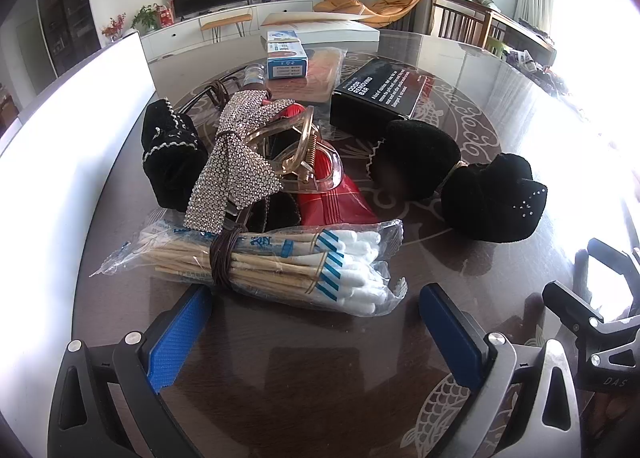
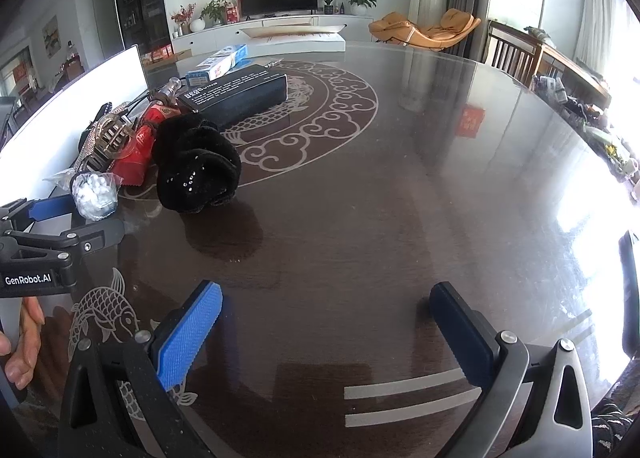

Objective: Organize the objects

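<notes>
A heap of small things lies on the dark round table [image 1: 304, 370]. Nearest is a clear bag of cotton swabs [image 1: 276, 262], tied with brown cord. Behind it lie a rhinestone bow [image 1: 236, 166], a clear hair claw [image 1: 296, 146] on a red packet [image 1: 336, 198], a black scrunchie [image 1: 172, 154] at left and a black velvet bow [image 1: 460, 182] at right. My left gripper [image 1: 316, 322] is open and empty, just in front of the swabs. My right gripper [image 2: 328, 322] is open and empty over bare table; the black bow [image 2: 196, 162] lies to its upper left.
A black box labelled "odor removing bar" [image 1: 380, 90] and a blue-white box [image 1: 286, 54] stand behind the heap. A white panel [image 1: 80, 130] runs along the table's left edge. The left gripper's body [image 2: 52, 250] shows at the left of the right wrist view.
</notes>
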A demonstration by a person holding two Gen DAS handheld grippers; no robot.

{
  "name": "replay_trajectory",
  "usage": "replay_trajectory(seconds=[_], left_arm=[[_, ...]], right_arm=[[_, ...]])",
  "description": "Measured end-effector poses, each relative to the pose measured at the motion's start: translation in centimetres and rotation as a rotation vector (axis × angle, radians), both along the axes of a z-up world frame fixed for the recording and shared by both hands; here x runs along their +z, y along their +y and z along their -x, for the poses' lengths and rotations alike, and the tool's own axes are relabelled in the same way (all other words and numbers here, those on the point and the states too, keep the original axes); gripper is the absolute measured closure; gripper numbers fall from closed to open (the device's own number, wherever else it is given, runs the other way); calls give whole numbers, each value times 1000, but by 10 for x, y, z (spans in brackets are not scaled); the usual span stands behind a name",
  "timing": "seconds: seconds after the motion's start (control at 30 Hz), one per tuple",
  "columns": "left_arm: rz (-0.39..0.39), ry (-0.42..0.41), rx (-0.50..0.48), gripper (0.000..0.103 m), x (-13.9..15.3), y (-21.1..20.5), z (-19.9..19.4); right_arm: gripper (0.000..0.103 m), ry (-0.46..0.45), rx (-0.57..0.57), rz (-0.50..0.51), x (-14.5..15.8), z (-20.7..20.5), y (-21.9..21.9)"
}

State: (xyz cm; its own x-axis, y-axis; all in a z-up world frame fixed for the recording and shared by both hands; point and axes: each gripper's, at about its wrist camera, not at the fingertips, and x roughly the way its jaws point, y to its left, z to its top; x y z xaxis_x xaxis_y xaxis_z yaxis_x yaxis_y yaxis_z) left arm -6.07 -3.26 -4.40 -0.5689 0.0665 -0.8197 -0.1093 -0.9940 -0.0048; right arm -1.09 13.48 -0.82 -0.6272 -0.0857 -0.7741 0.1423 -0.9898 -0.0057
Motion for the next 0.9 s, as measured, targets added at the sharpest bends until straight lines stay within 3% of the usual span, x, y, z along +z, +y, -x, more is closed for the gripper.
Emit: replay_trajectory(seconds=[0.9], left_arm=[[0, 0, 1, 0, 0, 0, 0]], right_arm=[[0, 1, 8, -3, 0, 2, 0]])
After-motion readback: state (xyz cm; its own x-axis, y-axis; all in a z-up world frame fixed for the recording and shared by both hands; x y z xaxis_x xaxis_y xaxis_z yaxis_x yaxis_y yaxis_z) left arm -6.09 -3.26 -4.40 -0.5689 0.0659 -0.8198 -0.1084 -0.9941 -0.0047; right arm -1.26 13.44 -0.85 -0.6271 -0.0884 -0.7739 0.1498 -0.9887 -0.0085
